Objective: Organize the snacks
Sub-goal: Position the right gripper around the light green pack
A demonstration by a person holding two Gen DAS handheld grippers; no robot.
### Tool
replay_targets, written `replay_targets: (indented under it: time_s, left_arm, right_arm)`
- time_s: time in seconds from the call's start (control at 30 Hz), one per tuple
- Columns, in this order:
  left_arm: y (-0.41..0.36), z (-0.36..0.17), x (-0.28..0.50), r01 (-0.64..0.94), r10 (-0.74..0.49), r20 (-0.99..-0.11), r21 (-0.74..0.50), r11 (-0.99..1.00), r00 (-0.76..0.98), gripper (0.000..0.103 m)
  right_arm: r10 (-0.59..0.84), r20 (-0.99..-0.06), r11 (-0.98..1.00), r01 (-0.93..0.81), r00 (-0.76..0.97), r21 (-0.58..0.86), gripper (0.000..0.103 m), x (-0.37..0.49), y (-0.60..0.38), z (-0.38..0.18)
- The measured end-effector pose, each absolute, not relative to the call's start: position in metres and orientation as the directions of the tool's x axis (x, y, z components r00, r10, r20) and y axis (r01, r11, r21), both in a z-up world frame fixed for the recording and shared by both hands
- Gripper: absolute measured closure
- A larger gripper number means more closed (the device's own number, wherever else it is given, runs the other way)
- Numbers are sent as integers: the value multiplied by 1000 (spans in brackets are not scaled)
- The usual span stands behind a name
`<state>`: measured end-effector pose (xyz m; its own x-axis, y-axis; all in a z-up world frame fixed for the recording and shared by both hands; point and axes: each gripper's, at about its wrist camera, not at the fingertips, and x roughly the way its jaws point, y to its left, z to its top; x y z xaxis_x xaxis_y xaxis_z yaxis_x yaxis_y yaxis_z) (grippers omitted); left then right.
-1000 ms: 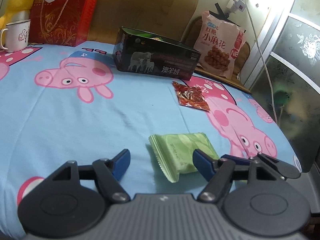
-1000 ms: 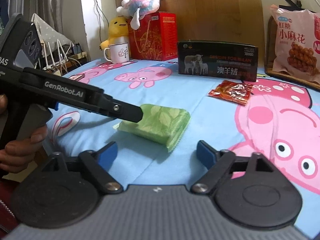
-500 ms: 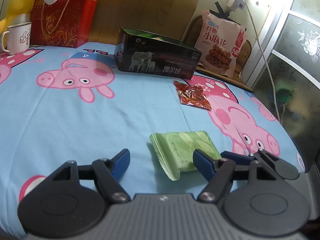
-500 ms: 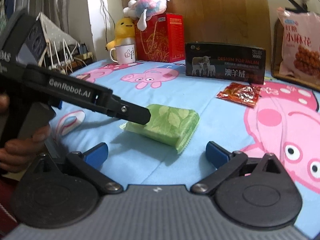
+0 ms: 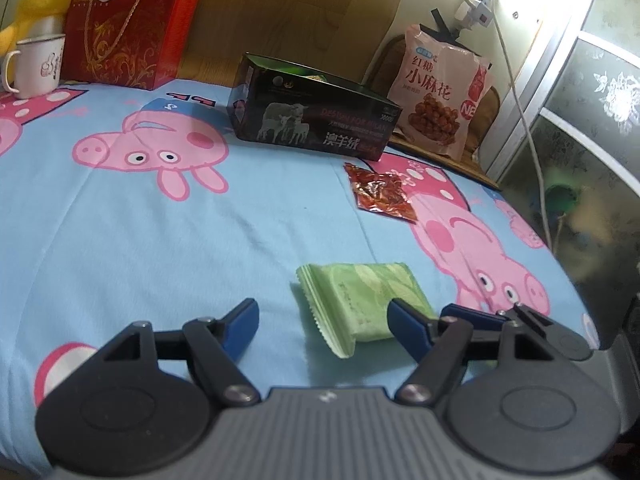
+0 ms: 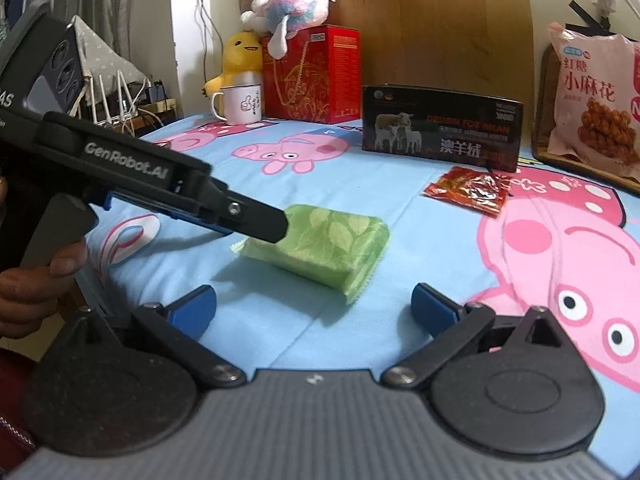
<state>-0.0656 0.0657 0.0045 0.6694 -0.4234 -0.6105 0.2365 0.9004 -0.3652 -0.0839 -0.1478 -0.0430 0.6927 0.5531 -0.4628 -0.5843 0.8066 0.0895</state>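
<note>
Your left gripper (image 5: 322, 316) and right gripper (image 6: 314, 304) both gape wide, holding nothing. The green packet (image 5: 362, 300) lies near the bed's (image 5: 120, 248) front edge, the red packet (image 5: 380, 192) behind it toward the black box (image 5: 312, 120); neither looks sorted yet.

A blue pig-print bedsheet (image 5: 120, 240) carries a green snack pack (image 5: 360, 300), red sachet (image 5: 380, 196), dark box (image 5: 316, 124), red box (image 5: 124, 32) and mug (image 5: 38, 64).

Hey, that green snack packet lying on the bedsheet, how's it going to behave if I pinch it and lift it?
The green snack packet looks puffy and pillow-like, so probably light and squashy. Its crimped end is thin film and would likely flop if gripped there. The wrapper looks smooth, perhaps slippery, and the soft bedsheet may give underneath it. It lies flat, so rolling seems unlikely.
</note>
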Motion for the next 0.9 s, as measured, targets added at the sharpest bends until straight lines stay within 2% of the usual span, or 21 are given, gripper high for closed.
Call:
replay_targets:
  time_s: [0.13, 0.2, 0.27, 0.57, 0.83, 0.9]
  left_arm:
    - [65, 7, -68, 258, -455, -587, -391, 883, 670, 29]
    - [65, 8, -70, 270, -472, -573, -404, 874, 670, 24]
    - [65, 8, -70, 275, -479, -566, -410, 870, 671, 24]
    - [68, 1, -66, 255, -481, -579, -429, 867, 659, 23]
    - [70, 0, -67, 250, -490, -574, -447, 859, 656, 18]
    - [70, 0, -67, 250, -498, -571, -458, 853, 652, 12]
  right_arm:
    - [549, -461, 814, -572, 697, 104, 0, -80, -151, -43]
    - [547, -461, 814, -572, 699, 98, 0, -80, -150, -43]
    - [546, -461, 814, -574, 700, 93, 0, -80, -150, -44]
    - [539, -457, 816, -573, 707, 76, 0, -83, -148, -46]
    - [527, -457, 817, -576, 717, 39, 0, -85, -145, -48]
    - [525, -456, 816, -577, 719, 31, 0, -86, -145, -49]
